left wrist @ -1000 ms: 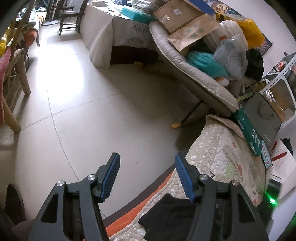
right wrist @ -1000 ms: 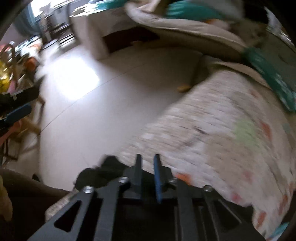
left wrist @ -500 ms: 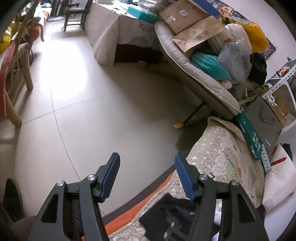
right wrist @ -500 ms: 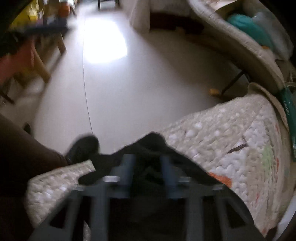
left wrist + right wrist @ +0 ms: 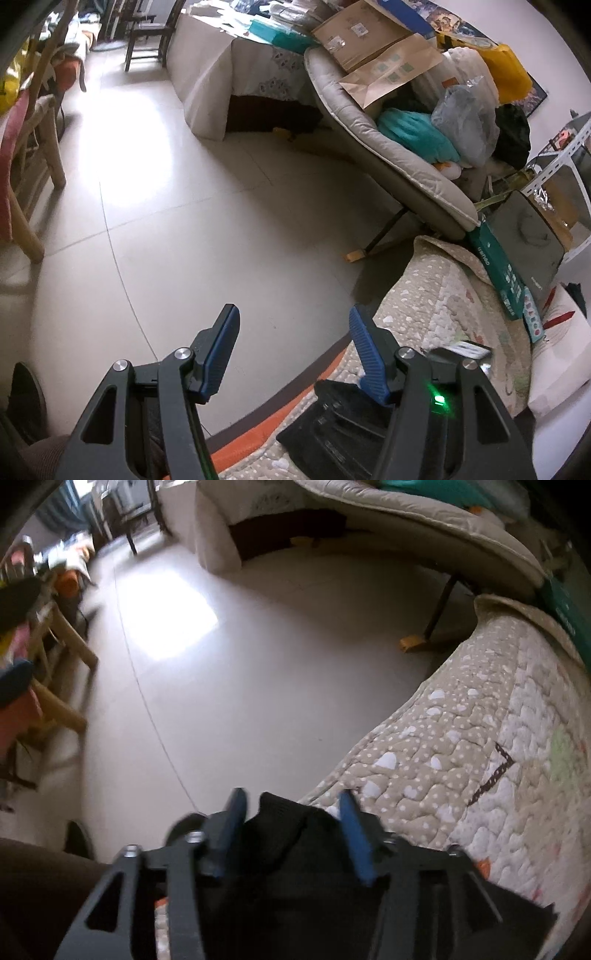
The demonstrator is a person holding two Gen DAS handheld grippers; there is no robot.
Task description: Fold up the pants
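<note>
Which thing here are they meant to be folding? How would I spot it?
Find the big quilt, beige with white hearts, spread beside the tiled floor. At its near edge, by the orange border, lie the pants: a bunched heap of plain black cloth, lying between the fingers of the right gripper. It is the only dark, unpatterned thing on the quilt.

pale tiled floor [image 5: 207,229] with a sunlit patch, cluttered recliner [image 5: 388,155], perhaps a draped table [image 5: 221,74]

Open tiled floor [image 5: 207,229] left and far; laden lounge chair [image 5: 388,155] and boxes [image 5: 498,269] blocking far right.
</note>
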